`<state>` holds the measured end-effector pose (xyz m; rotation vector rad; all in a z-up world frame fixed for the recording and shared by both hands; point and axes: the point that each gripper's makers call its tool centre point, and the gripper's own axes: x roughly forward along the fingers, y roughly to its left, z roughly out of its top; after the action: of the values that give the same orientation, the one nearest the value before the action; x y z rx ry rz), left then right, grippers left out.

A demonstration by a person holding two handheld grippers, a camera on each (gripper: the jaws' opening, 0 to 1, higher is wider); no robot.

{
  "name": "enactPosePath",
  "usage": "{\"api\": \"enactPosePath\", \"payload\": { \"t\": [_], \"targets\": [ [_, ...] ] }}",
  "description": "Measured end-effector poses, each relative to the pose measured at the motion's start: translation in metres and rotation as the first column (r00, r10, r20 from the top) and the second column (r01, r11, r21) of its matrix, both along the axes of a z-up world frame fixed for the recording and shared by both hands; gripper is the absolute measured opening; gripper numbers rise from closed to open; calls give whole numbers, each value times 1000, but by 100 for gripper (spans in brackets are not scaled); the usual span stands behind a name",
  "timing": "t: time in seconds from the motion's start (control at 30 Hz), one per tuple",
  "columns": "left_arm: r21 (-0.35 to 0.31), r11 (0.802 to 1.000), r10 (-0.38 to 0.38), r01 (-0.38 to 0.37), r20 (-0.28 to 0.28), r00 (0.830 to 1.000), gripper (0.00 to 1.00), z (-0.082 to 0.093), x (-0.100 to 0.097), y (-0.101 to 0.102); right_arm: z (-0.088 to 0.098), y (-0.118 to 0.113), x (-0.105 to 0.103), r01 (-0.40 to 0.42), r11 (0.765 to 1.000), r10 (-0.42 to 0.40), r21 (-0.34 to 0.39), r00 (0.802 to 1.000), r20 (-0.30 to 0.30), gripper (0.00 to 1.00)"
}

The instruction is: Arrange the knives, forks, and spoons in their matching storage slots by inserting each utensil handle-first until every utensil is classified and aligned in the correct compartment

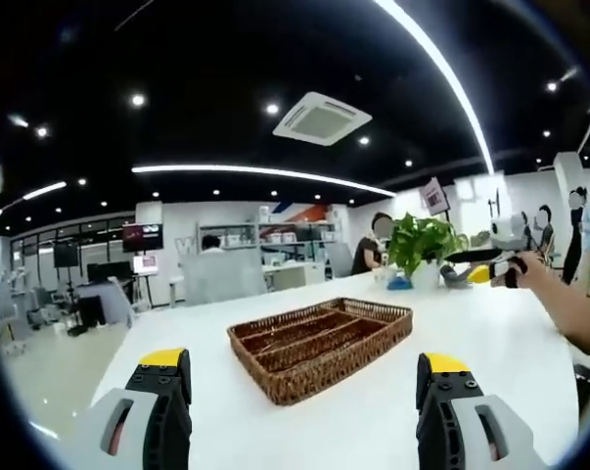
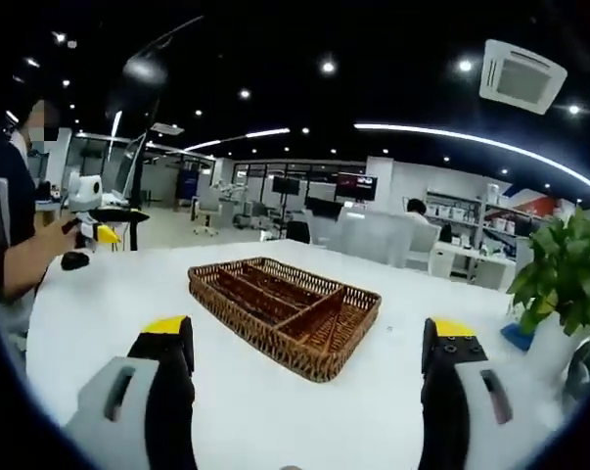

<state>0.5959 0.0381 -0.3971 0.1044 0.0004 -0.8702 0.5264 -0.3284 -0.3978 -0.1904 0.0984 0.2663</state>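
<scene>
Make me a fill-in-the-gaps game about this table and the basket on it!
1. The woven basket sits on a ____ table.
2. Both pairs of tongs, left and right, are ____.
3. The potted plant has ____ leaves.
4. The basket holds ____ utensils.

Missing words: white; open; green; no

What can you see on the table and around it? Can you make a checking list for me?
Surface: white table, mostly bare.
Job's things: wicker tray with divided slots, no utensils seen inside; no knives, forks or spoons seen.
Clutter: potted plant beyond the tray; small blue item beside its pot.
Grippers: left gripper open, holding nothing; right gripper open, holding nothing.
Cables: nothing seen.
Surroundings: open office with desks, screens, ceiling lights; people in the background; a person's arm at the table edge.
</scene>
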Motion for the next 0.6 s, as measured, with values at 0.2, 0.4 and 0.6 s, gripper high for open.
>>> {"api": "enactPosePath", "payload": {
  "t": [0.2,0.4,0.6],
  "targets": [
    [-6,999,38,-38,3,999,100,-11,-3,12,-11,-1,-4,-22,993,21,114,1000,16,99],
    [2,999,54,-55,48,997,100,-6,-8,11,-25,8,-6,-19,998,20,57,1000,-11,99],
    [-11,997,78,-78,38,996,100,-11,5,16,-32,17,-1,-34,996,36,85,999,-22,99]
  ]
}}
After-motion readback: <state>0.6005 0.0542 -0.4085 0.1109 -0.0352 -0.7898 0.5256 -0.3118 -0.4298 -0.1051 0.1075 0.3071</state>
